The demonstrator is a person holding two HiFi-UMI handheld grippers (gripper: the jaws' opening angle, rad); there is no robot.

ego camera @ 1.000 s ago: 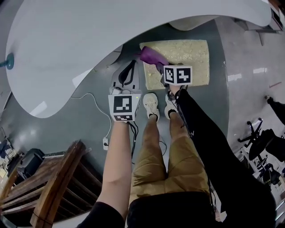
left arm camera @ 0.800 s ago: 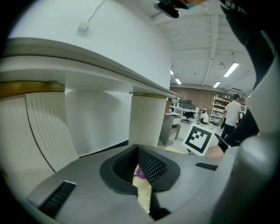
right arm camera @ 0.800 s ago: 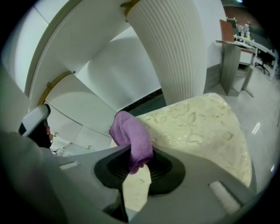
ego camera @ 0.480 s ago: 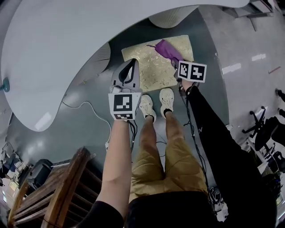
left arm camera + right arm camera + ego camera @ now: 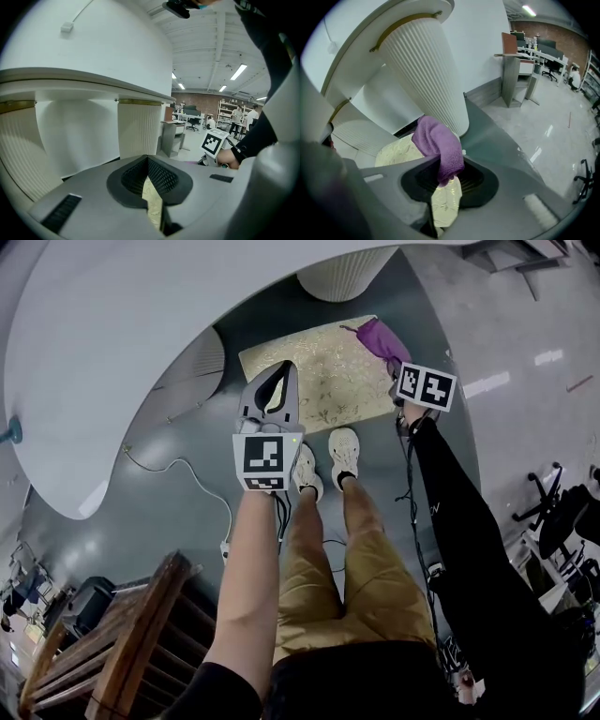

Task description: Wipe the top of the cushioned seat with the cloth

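Note:
The cushioned seat (image 5: 314,371) has a cream, patterned top and sits low on the grey floor in front of the person's feet. A purple cloth (image 5: 379,336) is bunched over the seat's far right corner. My right gripper (image 5: 399,371) is shut on it, and the cloth (image 5: 436,139) bulges out beyond the shut jaws of the right gripper (image 5: 445,177), with the seat (image 5: 396,152) below. I cannot tell whether the cloth touches the seat. My left gripper (image 5: 280,373) hovers over the seat's front left part, shut and holding nothing. A sliver of cushion shows past the left gripper (image 5: 149,165).
A big white curved table (image 5: 112,334) overhangs the seat on ribbed pedestals (image 5: 345,274), (image 5: 192,360). The person's shoes (image 5: 343,452) stand at the seat's near edge. A white cable (image 5: 202,486) lies on the floor at left. Wooden furniture (image 5: 112,643) is at bottom left.
My right gripper has carried the purple cloth across the seat from its left end to its right corner. The left gripper, earlier beside the seat, is now over its front left.

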